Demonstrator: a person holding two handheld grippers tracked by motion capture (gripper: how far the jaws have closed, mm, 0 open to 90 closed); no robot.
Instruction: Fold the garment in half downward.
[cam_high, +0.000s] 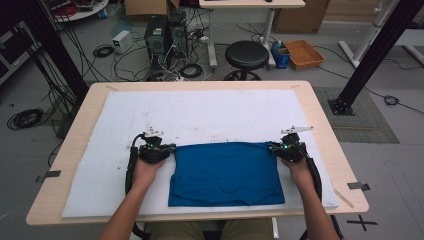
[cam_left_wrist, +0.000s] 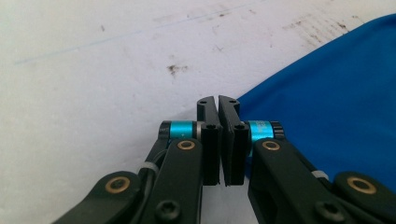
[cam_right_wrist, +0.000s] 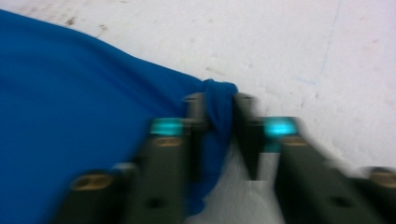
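The counter (cam_high: 320, 125) is sitting under a big white mat (cam_high: 210, 115), and the mat is covering most of it. A blue cloth (cam_high: 225, 172) is lying flat on the near part of the mat, right in the middle, in front of the person. It is folded into a wide shape, with its far edge stretching straight across between the two claws.

The person's two arms are coming in from the bottom of the high view and spreading out, one to each side of the cloth. Both hands are resting low, close to the mat, and pointing the claws inward at the cloth's far corners.

The left claw (cam_high: 172, 148) is sitting at the far left corner of the cloth. In the left gripper view its jaws are squeezing together with almost no gap, and the cloth's edge is lying just beside them; I cannot tell if any cloth is pinched.

The right claw (cam_high: 271, 146) is sitting at the far right corner. In the blurry right gripper view its jaws are pinching a bunched bit of that corner.
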